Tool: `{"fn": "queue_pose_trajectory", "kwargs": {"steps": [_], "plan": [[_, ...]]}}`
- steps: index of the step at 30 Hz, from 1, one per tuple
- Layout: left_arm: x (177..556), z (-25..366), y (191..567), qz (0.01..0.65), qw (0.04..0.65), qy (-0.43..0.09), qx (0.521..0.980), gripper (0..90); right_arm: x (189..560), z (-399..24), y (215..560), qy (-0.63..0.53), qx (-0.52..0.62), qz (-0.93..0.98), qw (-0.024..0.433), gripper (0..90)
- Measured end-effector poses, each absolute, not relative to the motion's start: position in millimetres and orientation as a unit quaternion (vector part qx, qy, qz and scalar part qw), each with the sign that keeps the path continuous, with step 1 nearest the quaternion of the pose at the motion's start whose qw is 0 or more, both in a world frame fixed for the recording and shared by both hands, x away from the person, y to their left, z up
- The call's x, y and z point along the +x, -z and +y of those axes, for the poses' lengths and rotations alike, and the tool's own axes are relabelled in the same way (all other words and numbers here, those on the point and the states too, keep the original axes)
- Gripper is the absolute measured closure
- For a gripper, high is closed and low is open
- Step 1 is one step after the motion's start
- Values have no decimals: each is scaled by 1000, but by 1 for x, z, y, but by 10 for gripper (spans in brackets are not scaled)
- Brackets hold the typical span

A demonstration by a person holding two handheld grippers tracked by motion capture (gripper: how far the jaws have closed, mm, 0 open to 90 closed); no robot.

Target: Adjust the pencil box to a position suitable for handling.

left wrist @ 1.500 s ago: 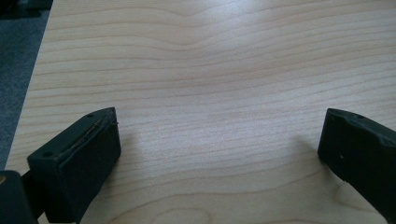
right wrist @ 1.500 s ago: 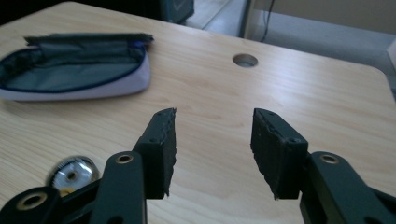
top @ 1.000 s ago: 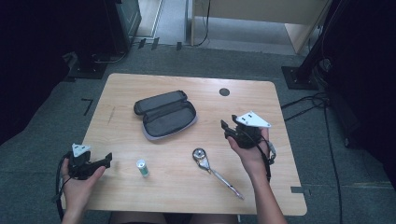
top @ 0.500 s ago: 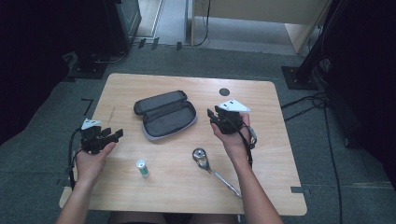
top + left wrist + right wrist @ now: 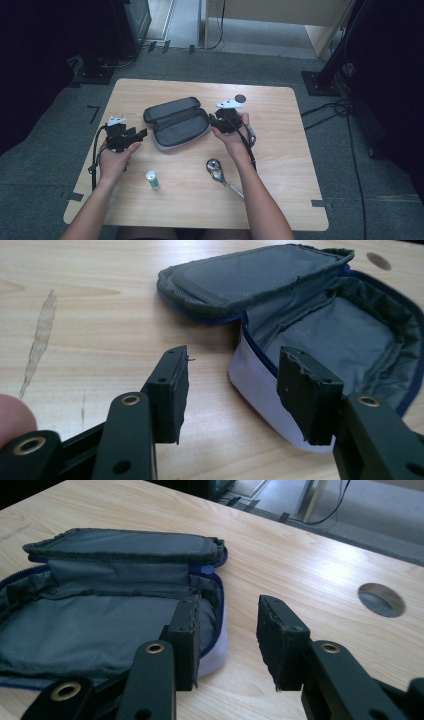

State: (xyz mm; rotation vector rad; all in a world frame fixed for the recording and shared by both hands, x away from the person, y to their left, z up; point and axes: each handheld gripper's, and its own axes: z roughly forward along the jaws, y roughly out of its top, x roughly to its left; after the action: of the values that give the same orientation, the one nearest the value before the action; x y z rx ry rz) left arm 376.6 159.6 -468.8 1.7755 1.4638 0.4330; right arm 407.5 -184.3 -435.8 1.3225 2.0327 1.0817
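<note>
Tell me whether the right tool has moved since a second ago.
Yes. In the high view the right tool has moved left and away from the person, from above the ratchet to the open pouch's right edge.

open pouch point(image 5: 177, 123) lies mid-table point(image 5: 280, 165), lid flap on its far side. left gripper point(image 5: 134, 137) just left of pouch, right gripper point(image 5: 214, 121) at its right edge. vial point(image 5: 152, 180) and ratchet point(image 5: 222, 176) nearer the person; vial left of ratchet.

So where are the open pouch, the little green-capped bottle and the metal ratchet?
pouch point(image 5: 181, 131): high view, on the grey lining of its open lower half.
bottle point(image 5: 152, 179): high view, on the middle of its body.
ratchet point(image 5: 215, 166): high view, on its round head.
</note>
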Motion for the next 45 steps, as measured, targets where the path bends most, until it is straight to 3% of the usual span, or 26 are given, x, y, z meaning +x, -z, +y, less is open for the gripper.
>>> {"fn": "queue_pose_trajectory", "kwargs": {"steps": [7, 15, 21, 28, 32, 45], "plan": [[386, 151, 463, 579, 408, -130, 694, 470, 423, -178, 444, -394, 493, 744, 219, 608], [397, 123, 476, 573, 357, -131, 726, 472, 438, -166, 460, -367, 506, 751, 211, 599], [400, 112, 480, 579, 331, -130, 733, 564, 447, -165, 473, -345, 513, 759, 203, 628], [401, 117, 481, 580, 319, -134, 737, 772, 445, -171, 480, -336, 518, 763, 193, 882], [402, 120, 479, 573, 321, -136, 742, 888, 436, -179, 478, -356, 526, 753, 174, 897], [402, 108, 471, 518, 359, -121, 767, 900, 392, -200, 468, -371, 499, 755, 209, 898]]}}
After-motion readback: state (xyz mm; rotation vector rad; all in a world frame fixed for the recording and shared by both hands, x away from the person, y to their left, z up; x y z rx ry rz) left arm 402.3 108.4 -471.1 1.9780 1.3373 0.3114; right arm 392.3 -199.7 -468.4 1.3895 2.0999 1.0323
